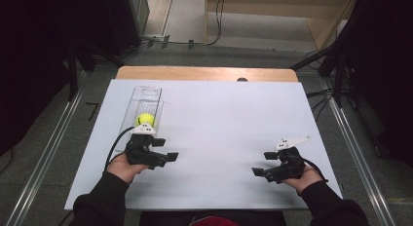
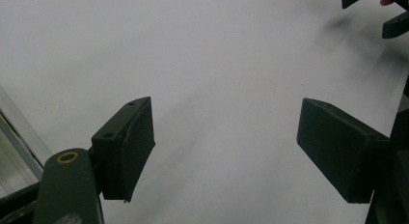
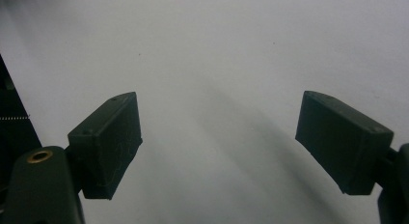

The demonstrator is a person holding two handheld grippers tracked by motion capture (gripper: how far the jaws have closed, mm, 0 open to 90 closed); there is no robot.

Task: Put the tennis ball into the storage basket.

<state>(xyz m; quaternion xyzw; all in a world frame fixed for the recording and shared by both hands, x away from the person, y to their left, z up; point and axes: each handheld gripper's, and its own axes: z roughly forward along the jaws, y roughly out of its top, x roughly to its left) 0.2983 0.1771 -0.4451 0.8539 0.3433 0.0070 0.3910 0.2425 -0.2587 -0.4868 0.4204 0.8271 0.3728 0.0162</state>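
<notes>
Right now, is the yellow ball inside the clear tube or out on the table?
Inside. The yellow ball sits within the clear tube, which lies flat on the white table, near its end closest to the left tongs.

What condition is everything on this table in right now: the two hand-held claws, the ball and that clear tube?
left gripper: open, nothing between its jaws, over bare table.
right gripper: open, nothing between its jaws, over bare table.
tennis ball: yellow, lying inside the clear tube, near the end closest to the left gripper.
clear tube: lying flat on the white table, not held.
</notes>
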